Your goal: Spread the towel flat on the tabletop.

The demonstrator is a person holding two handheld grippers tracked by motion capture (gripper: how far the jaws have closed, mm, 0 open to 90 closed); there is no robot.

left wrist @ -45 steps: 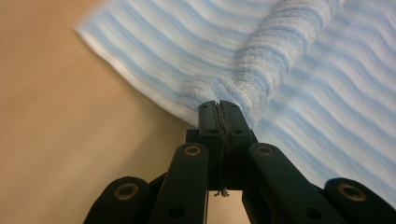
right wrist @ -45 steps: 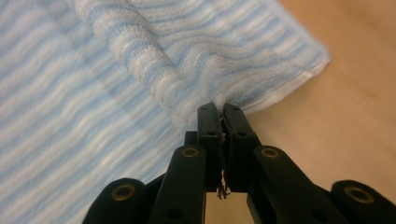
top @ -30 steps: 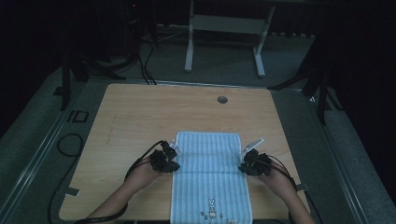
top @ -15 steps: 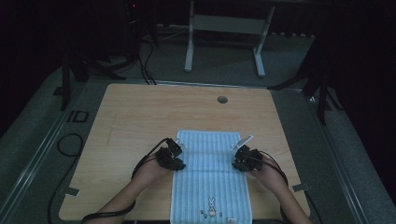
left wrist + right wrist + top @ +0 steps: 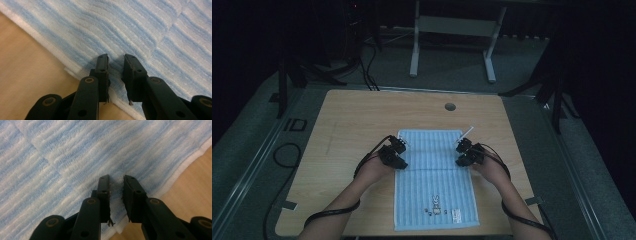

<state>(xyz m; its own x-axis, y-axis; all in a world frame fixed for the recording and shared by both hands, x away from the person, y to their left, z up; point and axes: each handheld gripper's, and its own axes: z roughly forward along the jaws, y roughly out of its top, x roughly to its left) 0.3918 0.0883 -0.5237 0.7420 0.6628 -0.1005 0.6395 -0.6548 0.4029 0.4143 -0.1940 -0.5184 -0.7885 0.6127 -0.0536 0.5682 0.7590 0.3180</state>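
On wood table (image 5: 362, 115), ribbed terry towel (image 5: 434, 175); both hand-held grippers narrowly parted.

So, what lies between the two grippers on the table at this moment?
In the high view, the blue striped towel spans the stretch between the left gripper and the right gripper. Nothing else lies on that part of it.

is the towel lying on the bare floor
No, the blue striped towel lies flat on the wooden table, with the left gripper and right gripper at its side edges.

High view dim and murky — close-ups bright, sharp.
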